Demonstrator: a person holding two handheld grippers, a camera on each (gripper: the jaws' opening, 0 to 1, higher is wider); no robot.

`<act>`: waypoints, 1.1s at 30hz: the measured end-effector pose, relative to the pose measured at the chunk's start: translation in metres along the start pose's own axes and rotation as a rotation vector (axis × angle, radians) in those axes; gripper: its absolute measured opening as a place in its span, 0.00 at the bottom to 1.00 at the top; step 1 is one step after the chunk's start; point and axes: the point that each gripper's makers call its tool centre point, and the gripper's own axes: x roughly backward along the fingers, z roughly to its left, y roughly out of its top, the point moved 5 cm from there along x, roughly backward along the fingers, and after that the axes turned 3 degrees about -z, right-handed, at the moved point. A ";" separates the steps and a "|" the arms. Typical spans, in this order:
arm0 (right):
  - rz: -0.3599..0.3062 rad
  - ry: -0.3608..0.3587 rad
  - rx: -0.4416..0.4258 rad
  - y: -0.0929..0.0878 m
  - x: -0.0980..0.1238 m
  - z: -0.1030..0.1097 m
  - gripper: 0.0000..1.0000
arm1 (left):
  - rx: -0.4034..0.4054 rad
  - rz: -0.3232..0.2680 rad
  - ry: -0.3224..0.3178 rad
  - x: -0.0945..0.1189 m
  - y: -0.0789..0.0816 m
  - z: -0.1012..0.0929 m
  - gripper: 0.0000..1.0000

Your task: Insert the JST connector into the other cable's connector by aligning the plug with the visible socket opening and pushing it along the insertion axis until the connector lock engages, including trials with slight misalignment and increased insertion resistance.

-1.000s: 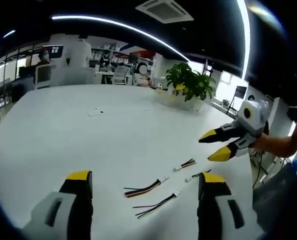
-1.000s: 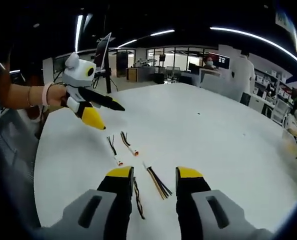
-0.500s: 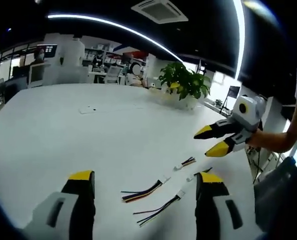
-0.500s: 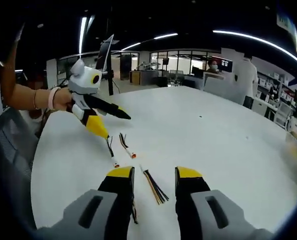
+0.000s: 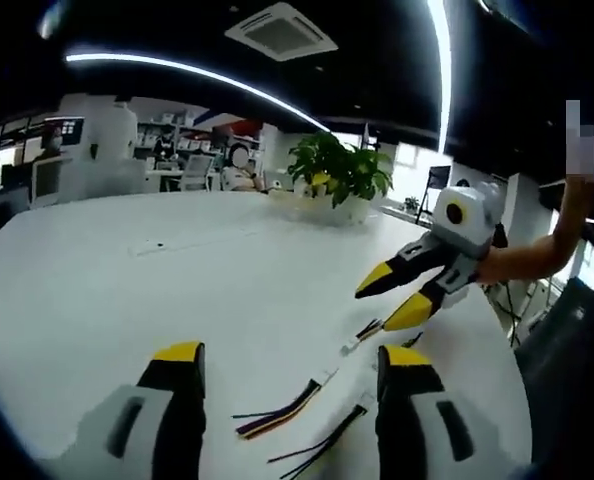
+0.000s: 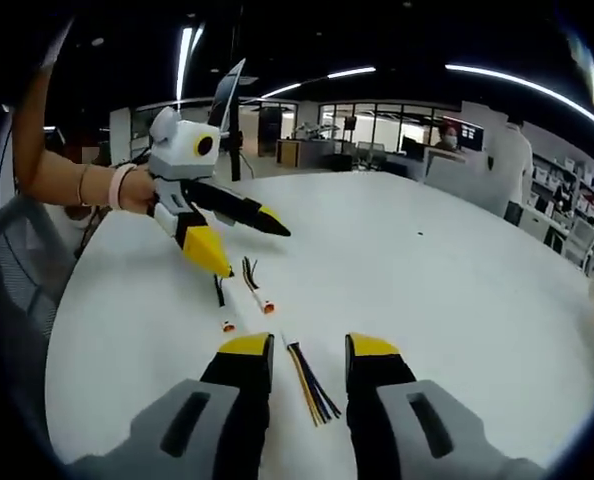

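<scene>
both my tools, left tool (image 5: pixel 285 362) and right tool (image 6: pixel 310 348), gape empty over cables (image 6: pixel 311 382) lying loose on the counter (image 6: pixel 457 290); grabbing wires rather than the connector (image 6: pixel 267 305) risks misalignment.

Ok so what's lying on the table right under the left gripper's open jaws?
Under the left gripper, two short cable pieces lie on the white table, each ending in a small connector. One yellow-tipped jaw covers the top of the darker piece, so that end is hidden.
</scene>
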 end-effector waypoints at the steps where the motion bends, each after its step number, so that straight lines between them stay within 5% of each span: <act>1: 0.000 -0.002 0.001 -0.001 -0.001 -0.001 0.26 | -0.023 -0.023 -0.001 -0.001 0.002 0.001 0.63; 10: -0.009 0.039 0.013 -0.009 -0.005 0.001 0.24 | -0.046 -0.027 -0.030 -0.005 -0.003 -0.009 0.55; 13: -0.017 0.052 0.023 -0.009 -0.007 0.001 0.23 | -0.081 -0.054 -0.069 -0.004 -0.003 -0.012 0.35; 33: -0.028 0.107 0.022 -0.017 -0.018 0.008 0.16 | -0.122 -0.008 -0.137 -0.009 -0.014 -0.026 0.23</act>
